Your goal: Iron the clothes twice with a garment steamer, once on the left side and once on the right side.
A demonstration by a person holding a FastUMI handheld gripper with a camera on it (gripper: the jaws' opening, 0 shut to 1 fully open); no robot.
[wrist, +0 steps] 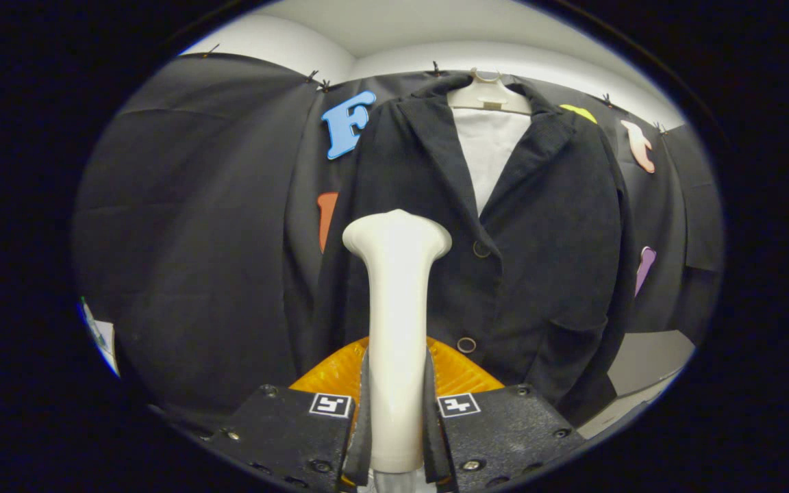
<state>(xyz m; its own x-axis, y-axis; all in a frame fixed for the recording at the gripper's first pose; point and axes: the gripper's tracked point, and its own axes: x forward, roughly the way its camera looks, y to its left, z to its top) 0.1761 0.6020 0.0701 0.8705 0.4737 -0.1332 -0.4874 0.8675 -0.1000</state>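
A dark jacket (538, 226) hangs on a pale hanger (489, 96) against the booth wall, with a white inner lining (487, 154) at its open collar. My gripper (396, 411) is shut on the cream handle of the garment steamer (396, 301), which stands upright between the fingers. The steamer's wide head sits in front of the jacket's left front panel, about level with the upper button (481, 249). Whether the head touches the cloth I cannot tell. A lower button (466, 344) shows just right of the handle.
An orange ribbed part (459, 373) lies behind the steamer handle just beyond the fingers. Black cloth wall (196, 226) hangs to the left of the jacket. A pale floor or ledge (648, 363) shows at the lower right past the jacket's hem.
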